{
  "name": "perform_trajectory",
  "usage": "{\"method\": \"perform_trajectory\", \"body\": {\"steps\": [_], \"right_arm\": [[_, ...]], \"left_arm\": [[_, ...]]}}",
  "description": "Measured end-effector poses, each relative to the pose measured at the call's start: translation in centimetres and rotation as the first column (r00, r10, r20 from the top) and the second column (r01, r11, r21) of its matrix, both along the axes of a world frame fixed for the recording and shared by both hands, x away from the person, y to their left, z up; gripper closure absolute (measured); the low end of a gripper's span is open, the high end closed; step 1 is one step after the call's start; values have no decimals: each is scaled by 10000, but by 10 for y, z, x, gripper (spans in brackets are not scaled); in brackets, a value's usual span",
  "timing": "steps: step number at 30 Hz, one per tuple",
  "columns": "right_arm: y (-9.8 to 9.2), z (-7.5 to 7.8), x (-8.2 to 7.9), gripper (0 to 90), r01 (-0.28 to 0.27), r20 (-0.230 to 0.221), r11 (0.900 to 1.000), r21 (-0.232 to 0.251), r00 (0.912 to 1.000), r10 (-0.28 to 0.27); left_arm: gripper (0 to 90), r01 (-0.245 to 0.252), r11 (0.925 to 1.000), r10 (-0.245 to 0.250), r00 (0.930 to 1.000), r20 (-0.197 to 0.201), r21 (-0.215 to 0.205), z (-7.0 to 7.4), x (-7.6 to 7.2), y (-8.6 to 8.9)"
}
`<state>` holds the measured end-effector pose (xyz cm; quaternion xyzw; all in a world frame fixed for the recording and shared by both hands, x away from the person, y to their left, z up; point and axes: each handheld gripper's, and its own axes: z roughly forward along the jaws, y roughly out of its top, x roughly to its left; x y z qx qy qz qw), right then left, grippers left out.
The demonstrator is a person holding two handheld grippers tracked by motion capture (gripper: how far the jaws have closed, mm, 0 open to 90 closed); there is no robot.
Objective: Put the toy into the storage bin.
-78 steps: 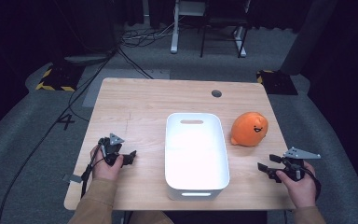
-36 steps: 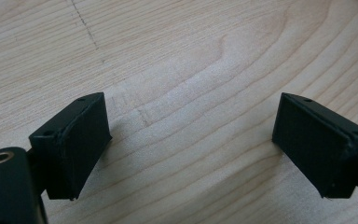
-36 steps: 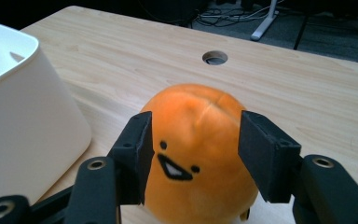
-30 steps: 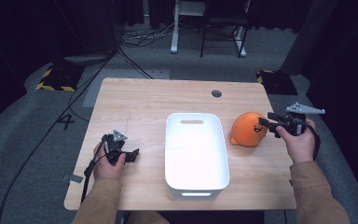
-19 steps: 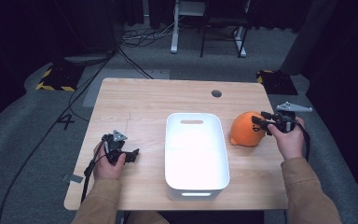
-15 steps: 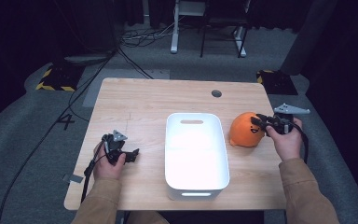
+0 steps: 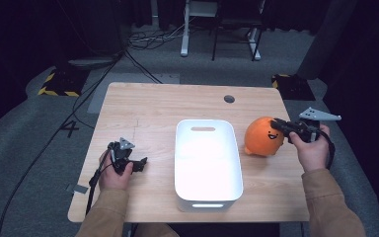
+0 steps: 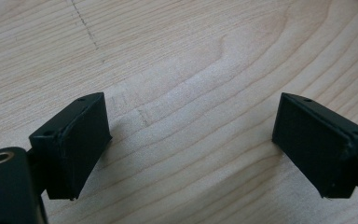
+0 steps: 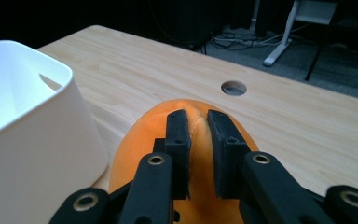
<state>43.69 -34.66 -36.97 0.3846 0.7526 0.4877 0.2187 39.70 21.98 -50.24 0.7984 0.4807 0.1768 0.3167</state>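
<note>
Orange plush toy (image 7: 262, 137) on surface (image 7: 168, 106), just right of white bin (image 7: 206, 165). Right tongs (image 9: 198, 133) just closed, now clenched on a pinched fold of toy's fabric. Left tongs (image 8: 191, 140) released, wide apart over bare wood, nothing between. Step in hand, judged: lift and carry toy into bin. Grip holds fabric only, so lift slowly, clear bin rim fully, centre over opening before release. Watch for fold slipping out.
</note>
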Motion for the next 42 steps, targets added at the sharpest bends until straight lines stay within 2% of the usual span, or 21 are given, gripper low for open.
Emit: {"method": "perform_trajectory", "body": {"steps": [3,7,19,22,29,38,42], "right_arm": [[-1,11,-4,791,-113,242,9999,-42,9996,114],[-1,22,-10,792,-185,303,9997,182,9994,179],[7,56,-28,794,-540,923,9985,24,9943,536],[10,62,-31,794,-648,918,9979,46,9937,641],[16,74,-34,798,-794,1226,9968,41,9894,783],[23,85,-40,802,-1015,1368,9945,253,9858,972],[28,89,-41,803,-1196,1504,9927,140,9818,1162]], "left_arm": [[113,2,10000,-2,10000,-1,-1,0,0,0],[113,-6,10000,6,10000,-1,-13,0,0,0],[114,1,10000,-1,10000,-2,0,0,0,0],[113,2,10000,-2,10000,-4,-1,0,0,0],[113,0,10000,0,10000,-3,-3,0,0,0],[113,3,10000,-3,10000,-3,-2,0,0,0],[113,3,10000,-3,10000,-2,0,0,0,0]]}}
